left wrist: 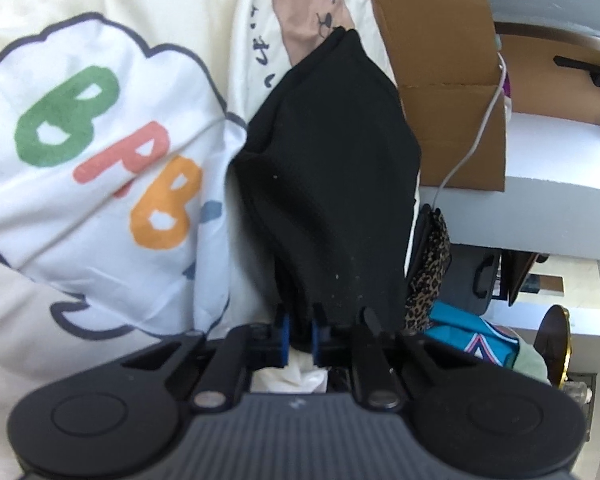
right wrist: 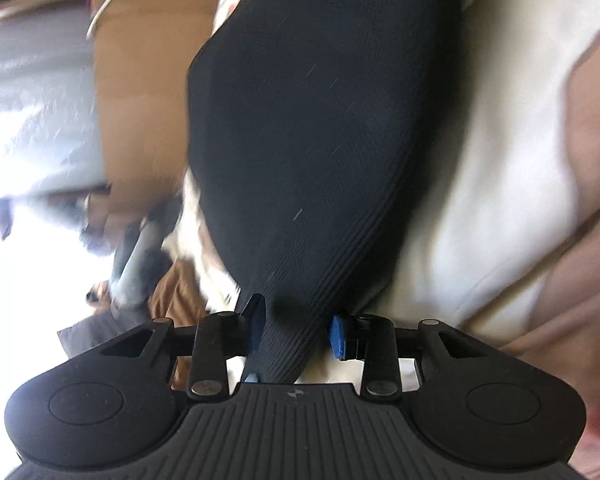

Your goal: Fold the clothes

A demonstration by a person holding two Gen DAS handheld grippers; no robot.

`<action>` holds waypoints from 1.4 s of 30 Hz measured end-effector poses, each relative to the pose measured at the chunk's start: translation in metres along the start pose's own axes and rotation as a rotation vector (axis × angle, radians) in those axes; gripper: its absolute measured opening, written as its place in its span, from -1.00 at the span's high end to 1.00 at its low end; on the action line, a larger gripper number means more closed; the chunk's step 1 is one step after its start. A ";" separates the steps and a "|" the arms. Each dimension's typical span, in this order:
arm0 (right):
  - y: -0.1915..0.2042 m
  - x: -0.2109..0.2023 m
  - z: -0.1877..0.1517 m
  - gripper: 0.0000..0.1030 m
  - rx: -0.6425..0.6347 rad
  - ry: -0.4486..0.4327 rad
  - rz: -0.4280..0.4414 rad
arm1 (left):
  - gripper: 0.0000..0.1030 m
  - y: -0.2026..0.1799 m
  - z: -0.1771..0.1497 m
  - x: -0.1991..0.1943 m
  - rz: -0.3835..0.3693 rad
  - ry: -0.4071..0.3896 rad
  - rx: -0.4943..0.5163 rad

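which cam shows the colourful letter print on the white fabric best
The left wrist view. The letter print shows there sharply: green, red and orange letters inside a dark cloud outline, beside the black garment. The right wrist view is blurred and shows only plain cream fabric next to the garment; no letters appear.

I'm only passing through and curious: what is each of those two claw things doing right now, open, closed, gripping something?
Left gripper: shut on the black garment.
Right gripper: black garment between its blue pads; whether they press it cannot be told.
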State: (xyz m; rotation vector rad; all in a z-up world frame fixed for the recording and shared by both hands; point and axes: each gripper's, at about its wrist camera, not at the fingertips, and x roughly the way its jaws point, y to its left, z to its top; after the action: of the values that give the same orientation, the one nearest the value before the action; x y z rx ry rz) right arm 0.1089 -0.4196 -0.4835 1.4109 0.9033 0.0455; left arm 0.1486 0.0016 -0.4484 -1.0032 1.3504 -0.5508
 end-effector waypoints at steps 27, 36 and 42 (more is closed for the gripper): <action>-0.018 -0.031 -0.041 0.89 0.028 0.007 0.041 | 0.90 -0.038 -0.024 -0.045 0.239 0.132 0.247; -0.017 -0.051 -0.044 0.77 -0.034 -0.030 -0.043 | 0.90 -0.034 -0.046 -0.037 0.293 0.216 0.261; -0.012 -0.065 -0.025 0.81 -0.052 -0.123 -0.082 | 0.90 -0.030 -0.049 -0.045 0.289 0.247 0.284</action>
State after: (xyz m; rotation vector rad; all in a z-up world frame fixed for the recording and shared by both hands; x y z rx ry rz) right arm 0.0452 -0.4365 -0.4576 1.3129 0.8512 -0.0792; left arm 0.0994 0.0109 -0.3950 -0.5096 1.5526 -0.6392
